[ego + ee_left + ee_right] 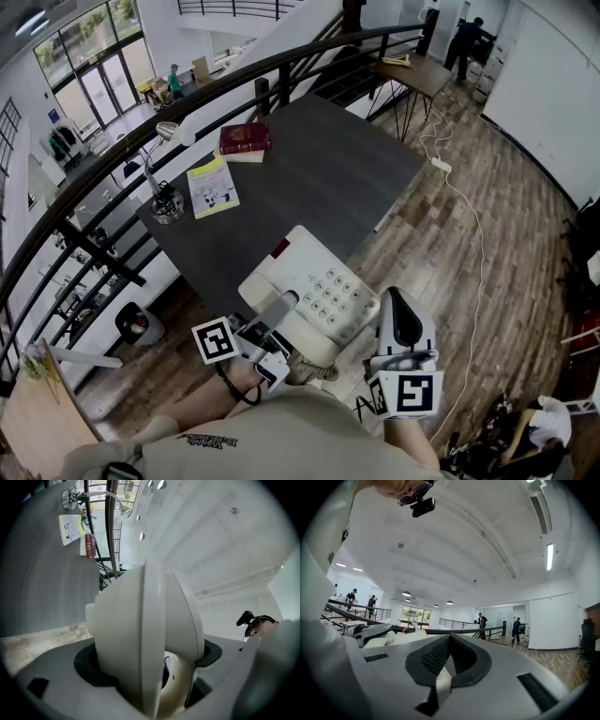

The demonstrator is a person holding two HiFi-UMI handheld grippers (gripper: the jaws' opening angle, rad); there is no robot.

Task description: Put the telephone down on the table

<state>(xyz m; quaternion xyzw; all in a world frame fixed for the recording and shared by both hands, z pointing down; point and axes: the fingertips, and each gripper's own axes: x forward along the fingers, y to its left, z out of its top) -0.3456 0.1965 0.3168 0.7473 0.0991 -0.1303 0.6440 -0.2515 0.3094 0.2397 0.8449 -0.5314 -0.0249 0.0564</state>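
Clamping onto the cream desk telephone, the left tool is seen clenched on its rounded handset side, so the weight is judged to be carried there. The telephone is held in the air at the near corner of the dark worktop, not yet set down. The right tool is pointed upward just beside the keypad edge with its jaws closed together; no telephone is seen between them. Bare worktop lies ahead, well apart from the red book and booklet.
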